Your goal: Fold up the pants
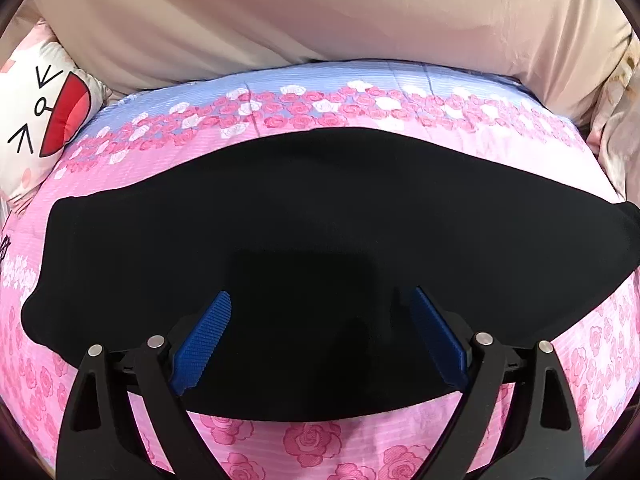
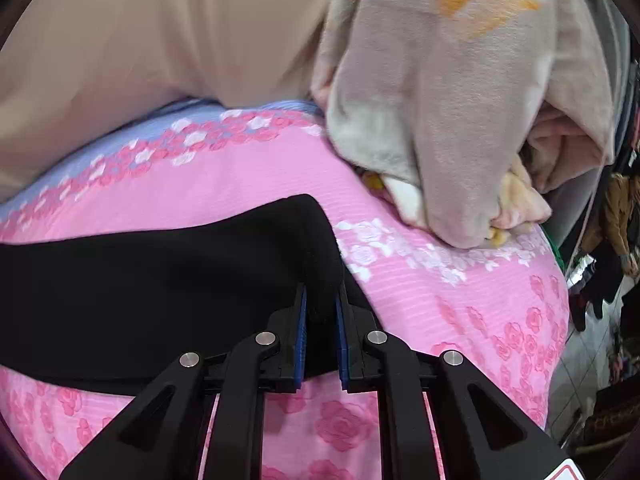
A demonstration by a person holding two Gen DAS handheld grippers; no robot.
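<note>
Left wrist view: black pants [image 1: 280, 216] lie flat across the pink bedspread [image 1: 320, 448].
Left tongs [image 1: 322, 312] gape above the pants, released; right tongs [image 2: 321, 300] are clenched on the pants' right end.

1. Finding no readable words, brand names or numbers in either view.
2. Noting drawn black marks on the white cushion [image 1: 36, 120] at the left edge of the left wrist view: two arrowhead shapes, a small ring with a stem, beside a red mouth shape; not forming letters.
3. Noting a red-bordered white label corner [image 2: 570, 472] at the bottom right of the right wrist view, cut off; content not legible.
</note>
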